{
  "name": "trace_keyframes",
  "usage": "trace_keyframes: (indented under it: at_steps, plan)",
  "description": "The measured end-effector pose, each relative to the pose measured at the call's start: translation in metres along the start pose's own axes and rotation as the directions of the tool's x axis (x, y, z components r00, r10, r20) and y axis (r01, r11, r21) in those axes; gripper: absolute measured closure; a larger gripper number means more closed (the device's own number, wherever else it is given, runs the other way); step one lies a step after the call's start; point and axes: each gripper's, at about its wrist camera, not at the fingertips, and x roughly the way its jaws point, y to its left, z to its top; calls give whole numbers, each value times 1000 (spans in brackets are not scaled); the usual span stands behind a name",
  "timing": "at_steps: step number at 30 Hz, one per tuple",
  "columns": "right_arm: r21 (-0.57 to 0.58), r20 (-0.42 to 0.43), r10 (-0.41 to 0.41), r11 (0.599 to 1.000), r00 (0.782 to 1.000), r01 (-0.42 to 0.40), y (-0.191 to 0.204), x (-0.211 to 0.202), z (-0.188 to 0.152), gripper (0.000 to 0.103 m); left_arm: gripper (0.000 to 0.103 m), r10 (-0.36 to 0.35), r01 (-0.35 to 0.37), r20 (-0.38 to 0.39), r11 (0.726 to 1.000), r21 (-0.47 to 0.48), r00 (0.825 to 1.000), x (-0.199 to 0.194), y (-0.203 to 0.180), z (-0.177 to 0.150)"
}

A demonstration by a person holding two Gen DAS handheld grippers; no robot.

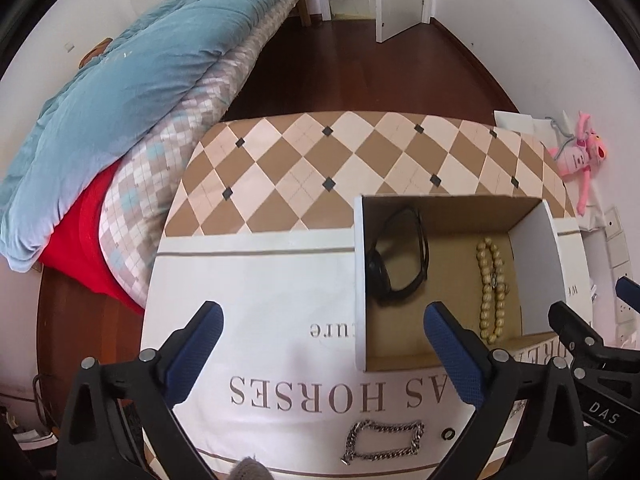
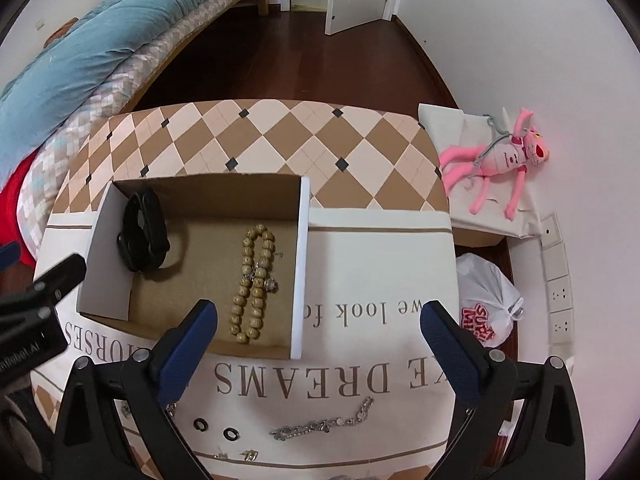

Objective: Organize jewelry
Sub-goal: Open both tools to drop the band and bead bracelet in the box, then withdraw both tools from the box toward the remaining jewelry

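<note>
Both my left claw (image 1: 322, 344) and right claw (image 2: 320, 340) gape wide, empty; silver chain-link bracelet (image 1: 382, 440) lies at six o'clock.

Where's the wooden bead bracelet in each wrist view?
Left wrist: the tan wooden bead bracelet lies right of centre, inside the open cardboard box, near its right wall.
Right wrist: it lies left of centre, right half of the box.
Shared landmark: black sunglasses in the box.

From my two wrist cameras, the open-topped cardboard box (image 2: 298, 264) walls off the sunglasses (image 2: 142, 236) and bead bracelet (image 2: 252, 284), reachable from above only, while the printed cloth (image 2: 360, 376) before it lies open apart from scattered chains.
</note>
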Motion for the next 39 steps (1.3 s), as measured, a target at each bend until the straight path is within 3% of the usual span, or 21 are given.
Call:
trace_keyframes:
  at_steps: [10,25,30,34,38,39]
  plan:
    - [16,45,7,1000,999,-8,0,-29,-10,0,0,-17,20,59,998,-53,998,-35,5,-9]
    - [55,213,4,998,977,-16,-7,-123,-41,0,0,-42,52,167,997,-56,985,-118,7,-43]
    - [69,260,21,997,965,-41,-11,-153,-52,0,0,-5,19,187,997,-73,982,-138,12,-50]
    - [95,248,42,993,968,-68,-16,-154,-65,0,0,16,-2,209,998,-70,978,-134,18,-62]
    - [120,170,87,987,982,-108,-16,-121,-89,1,0,60,-53,121,997,-61,991,-95,20,-85]
    - [127,145,112,983,983,-131,-15,-108,-97,7,0,66,-61,100,996,-59,993,-86,21,-90]
